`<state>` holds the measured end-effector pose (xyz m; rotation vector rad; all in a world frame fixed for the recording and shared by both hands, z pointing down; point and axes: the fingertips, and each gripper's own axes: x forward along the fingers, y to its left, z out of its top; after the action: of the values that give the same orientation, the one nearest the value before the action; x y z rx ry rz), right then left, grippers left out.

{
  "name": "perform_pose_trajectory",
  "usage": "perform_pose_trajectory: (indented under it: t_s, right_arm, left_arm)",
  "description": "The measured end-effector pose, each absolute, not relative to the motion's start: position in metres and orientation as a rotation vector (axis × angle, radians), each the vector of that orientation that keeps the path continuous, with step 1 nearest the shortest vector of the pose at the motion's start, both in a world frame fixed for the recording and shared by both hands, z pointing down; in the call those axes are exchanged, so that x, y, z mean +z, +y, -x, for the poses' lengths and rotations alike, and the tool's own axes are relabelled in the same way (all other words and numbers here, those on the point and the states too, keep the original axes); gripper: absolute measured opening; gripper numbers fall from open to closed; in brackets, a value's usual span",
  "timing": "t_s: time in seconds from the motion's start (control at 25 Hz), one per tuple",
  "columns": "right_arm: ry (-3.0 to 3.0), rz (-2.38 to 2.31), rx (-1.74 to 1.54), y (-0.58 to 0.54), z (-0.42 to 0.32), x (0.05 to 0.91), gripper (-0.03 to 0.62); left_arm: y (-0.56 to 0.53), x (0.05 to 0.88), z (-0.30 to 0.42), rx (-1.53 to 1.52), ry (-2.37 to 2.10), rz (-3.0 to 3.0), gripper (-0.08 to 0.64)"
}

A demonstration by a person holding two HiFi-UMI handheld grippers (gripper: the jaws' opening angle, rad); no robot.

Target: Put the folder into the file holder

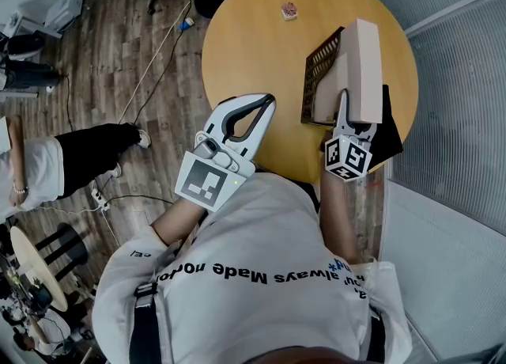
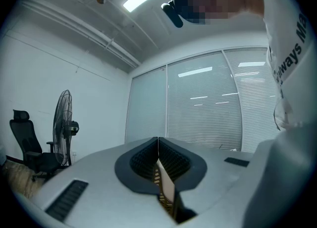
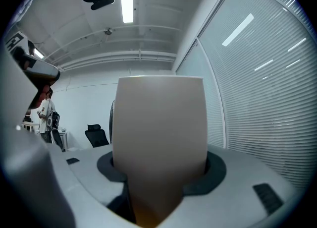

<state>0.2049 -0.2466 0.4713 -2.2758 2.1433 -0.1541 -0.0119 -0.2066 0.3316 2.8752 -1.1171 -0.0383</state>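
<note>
While clamped, folder (image 1: 357, 62) against mesh file holder (image 1: 319, 70)

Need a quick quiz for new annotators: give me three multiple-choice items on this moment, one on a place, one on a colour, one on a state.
1. Where does the file holder stand?
A. on the floor
B. on the round wooden table
C. on a chair

2. What colour is the folder?
A. blue
B. beige
C. red

3. How do the left gripper jaws stand?
A. wide apart
B. closed on the folder
C. together, with nothing between them

Key: 1 B, the head view shows it on the table. 2 B, it looks beige in the head view and the right gripper view. 3 C, the left gripper view shows the tips meeting.
</note>
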Motion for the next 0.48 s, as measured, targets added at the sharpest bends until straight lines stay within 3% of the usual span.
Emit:
perform_pose_trajectory:
  t_s: [0.48]
  right_arm:
    - [2.155, 2.281, -0.183, -0.248, -0.204, 0.494, 0.282]
  left_arm:
    - [-0.207, 0.338, 0.012, -0.034, -1.126, -2.874, 0.025]
